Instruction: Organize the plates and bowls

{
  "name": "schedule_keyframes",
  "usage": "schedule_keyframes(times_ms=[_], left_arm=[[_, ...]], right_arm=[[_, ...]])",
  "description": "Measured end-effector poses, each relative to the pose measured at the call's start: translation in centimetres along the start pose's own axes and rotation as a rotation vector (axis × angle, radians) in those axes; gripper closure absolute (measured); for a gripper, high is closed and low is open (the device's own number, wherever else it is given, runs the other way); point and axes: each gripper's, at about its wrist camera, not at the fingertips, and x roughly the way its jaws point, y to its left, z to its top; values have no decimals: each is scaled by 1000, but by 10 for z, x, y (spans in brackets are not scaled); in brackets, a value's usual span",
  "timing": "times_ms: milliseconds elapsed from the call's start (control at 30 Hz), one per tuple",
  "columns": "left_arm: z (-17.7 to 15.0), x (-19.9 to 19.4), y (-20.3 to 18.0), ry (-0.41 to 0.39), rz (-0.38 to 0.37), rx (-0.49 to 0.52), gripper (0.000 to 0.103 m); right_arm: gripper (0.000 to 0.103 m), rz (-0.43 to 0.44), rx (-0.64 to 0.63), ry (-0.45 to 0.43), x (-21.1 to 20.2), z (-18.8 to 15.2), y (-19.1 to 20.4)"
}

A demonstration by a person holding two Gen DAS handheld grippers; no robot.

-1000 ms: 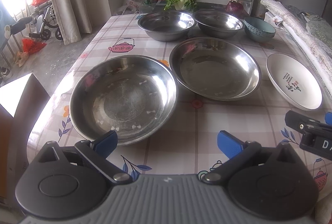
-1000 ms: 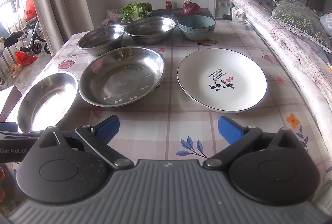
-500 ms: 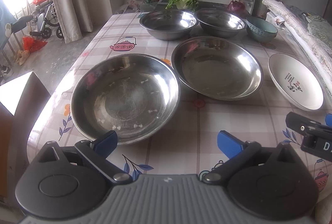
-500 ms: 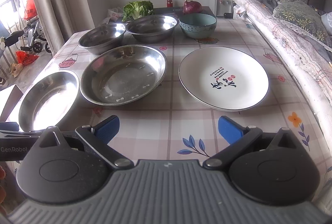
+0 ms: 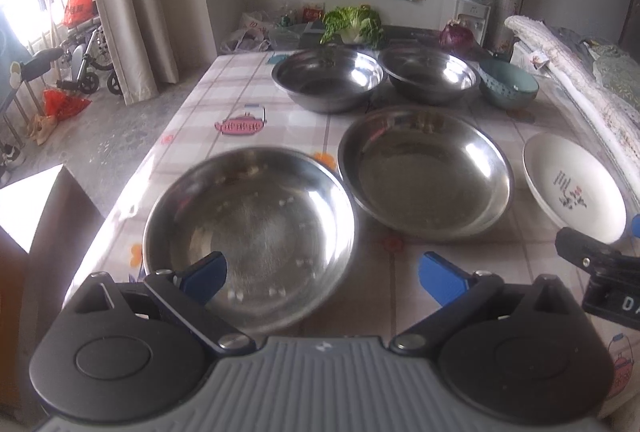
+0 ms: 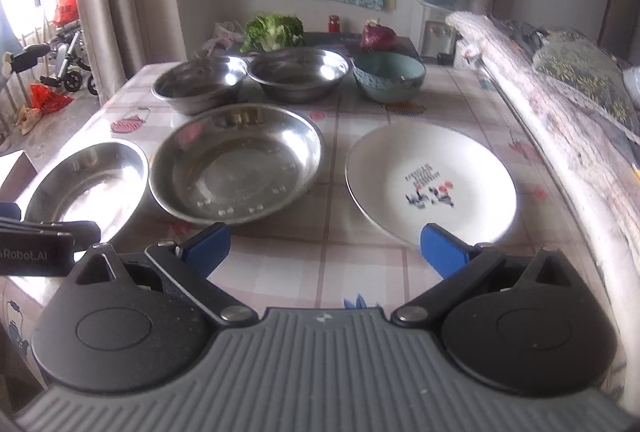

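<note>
While both jaws gape empty, the left gripper (image 5: pixel 322 274) apparently overhangs the nearest steel plate (image 5: pixel 250 228).

Right gripper (image 6: pixel 324 252) at frame bottom, blue fingertips (image 6: pixel 208 246) spread wide, nothing between them. White plate (image 6: pixel 432 184) at centre right on the checked tabletop (image 6: pixel 360 264). Steel dish (image 6: pixel 236 164) at centre, second steel dish (image 6: pixel 86 188) at left, rims nearly touching. Back row, upper centre: two steel bowls (image 6: pixel 200 84) (image 6: pixel 298 74) and a teal bowl (image 6: pixel 388 76). Left gripper (image 6: pixel 40 242) enters at lower left edge.
</note>
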Motion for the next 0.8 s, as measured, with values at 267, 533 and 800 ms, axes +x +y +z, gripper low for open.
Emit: schedule_keyframes(times_ms=[267, 533, 800], left_arm=[[63, 24, 30, -76, -2, -17, 0], [131, 85, 66, -57, -75, -101, 1], [176, 177, 73, 101, -44, -125, 44]], right_arm=[[1, 235, 34, -161, 9, 60, -8], [2, 442, 150, -115, 88, 128, 12], [43, 471, 184, 24, 192, 154, 47]])
